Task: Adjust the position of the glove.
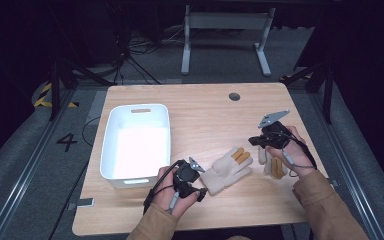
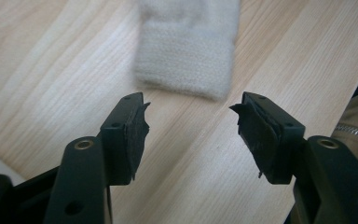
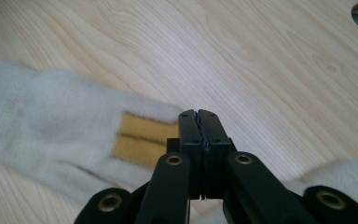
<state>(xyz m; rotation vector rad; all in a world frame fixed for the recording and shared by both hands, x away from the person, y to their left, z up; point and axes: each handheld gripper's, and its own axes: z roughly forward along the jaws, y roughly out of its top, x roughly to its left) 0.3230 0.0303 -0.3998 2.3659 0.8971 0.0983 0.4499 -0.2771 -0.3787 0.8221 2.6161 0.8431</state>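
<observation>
A cream knit glove [image 1: 227, 169] with tan fingertips lies flat on the wooden table [image 1: 205, 115], cuff toward me. Its cuff [image 2: 186, 51] sits just ahead of my left gripper [image 2: 191, 109], whose jaws stand open with nothing between them. In the high view the left gripper [image 1: 201, 191] is at the cuff's near edge. My right gripper [image 3: 199, 114] is shut with nothing seen in it, hovering over the glove's tan fingertips [image 3: 140, 140]. In the high view the right gripper [image 1: 252, 141] is right of the glove. A second glove [image 1: 275, 165] lies partly under the right hand.
A white plastic bin [image 1: 136, 145] stands on the table's left half, close to the left hand. A round cable hole [image 1: 234, 96] is near the far edge. Beyond the table, a frame's legs [image 1: 220, 35] and cables lie on the dark floor.
</observation>
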